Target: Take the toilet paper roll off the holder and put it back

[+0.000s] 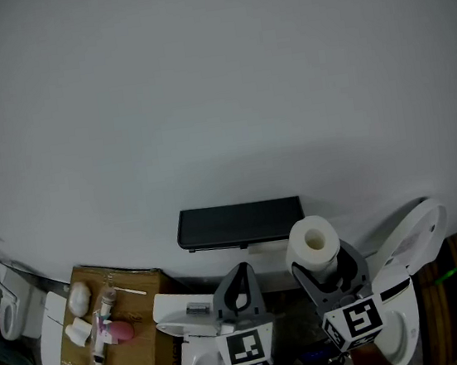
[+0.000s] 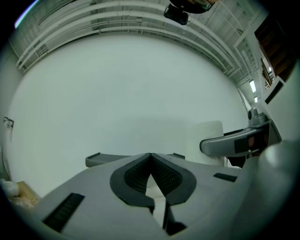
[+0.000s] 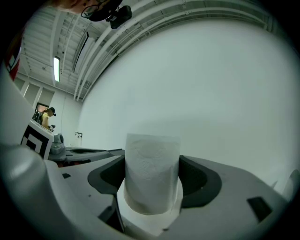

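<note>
A white toilet paper roll (image 1: pixel 313 244) stands upright between the jaws of my right gripper (image 1: pixel 328 261), which is shut on it, just right of the black wall holder (image 1: pixel 240 223). In the right gripper view the toilet paper roll (image 3: pixel 151 173) fills the gap between the dark pads. My left gripper (image 1: pixel 240 280) is shut with nothing in it, below the holder; its pads meet at the tips of the left gripper (image 2: pixel 150 157). The holder (image 2: pixel 101 159) shows as a dark shelf behind the jaws, and the roll (image 2: pixel 205 140) at the right.
A plain white wall (image 1: pixel 217 95) fills most of the view. A white toilet (image 1: pixel 410 295) with raised lid stands at the lower right. A cardboard surface (image 1: pixel 111 335) at the lower left carries several small toiletries. Another white fixture (image 1: pixel 6 303) sits at the far left.
</note>
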### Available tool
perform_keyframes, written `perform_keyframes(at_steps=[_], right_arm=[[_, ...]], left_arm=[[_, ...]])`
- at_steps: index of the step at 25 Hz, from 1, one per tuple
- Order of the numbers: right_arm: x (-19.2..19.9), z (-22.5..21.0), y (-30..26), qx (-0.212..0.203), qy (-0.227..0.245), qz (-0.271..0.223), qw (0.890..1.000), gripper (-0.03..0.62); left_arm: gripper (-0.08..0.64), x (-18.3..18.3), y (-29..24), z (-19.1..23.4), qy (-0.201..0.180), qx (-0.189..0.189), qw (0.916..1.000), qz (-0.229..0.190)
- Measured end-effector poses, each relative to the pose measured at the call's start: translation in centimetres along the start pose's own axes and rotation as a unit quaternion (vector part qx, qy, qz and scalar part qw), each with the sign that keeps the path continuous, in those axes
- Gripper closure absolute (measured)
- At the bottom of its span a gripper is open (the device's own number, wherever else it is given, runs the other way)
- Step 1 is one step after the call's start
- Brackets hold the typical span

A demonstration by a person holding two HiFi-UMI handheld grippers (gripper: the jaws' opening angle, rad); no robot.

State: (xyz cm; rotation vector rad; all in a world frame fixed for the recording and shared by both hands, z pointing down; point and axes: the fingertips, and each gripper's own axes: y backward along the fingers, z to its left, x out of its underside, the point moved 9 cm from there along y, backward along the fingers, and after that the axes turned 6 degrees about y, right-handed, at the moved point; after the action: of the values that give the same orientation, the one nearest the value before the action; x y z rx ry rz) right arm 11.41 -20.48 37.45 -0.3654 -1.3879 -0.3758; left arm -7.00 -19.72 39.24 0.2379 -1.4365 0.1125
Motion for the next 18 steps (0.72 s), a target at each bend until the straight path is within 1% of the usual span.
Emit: perform_keyframes(at_steps=[5, 10, 16, 18], right_arm=[[-2.1, -0.6, -0.8, 0.003, 0.012, -0.028, 1.000, 0.227], [-4.4, -2.1, -2.4, 0.016, 0.017, -0.062, 0.998, 0.227], [-5.6, -3.2, -4.9, 0.021, 0.015, -0.076, 0.997, 0.227], [-5.7, -3.2, -5.8, 0.022, 0.015, -0.076, 0.997, 0.227]], left_arm=[[0.548, -0.1, 0.2, -0.2, 0.002, 0.010, 0.9999, -0.014], [0.548, -0.1, 0.4, -0.5, -0.001, 0.016, 0.9997, -0.016], [0.548, 0.0, 0.7, -0.6, -0.004, 0.016, 0.9998, -0.014], [0.548, 0.0, 0.7, -0.5, 0.001, 0.013, 0.9999, -0.011]])
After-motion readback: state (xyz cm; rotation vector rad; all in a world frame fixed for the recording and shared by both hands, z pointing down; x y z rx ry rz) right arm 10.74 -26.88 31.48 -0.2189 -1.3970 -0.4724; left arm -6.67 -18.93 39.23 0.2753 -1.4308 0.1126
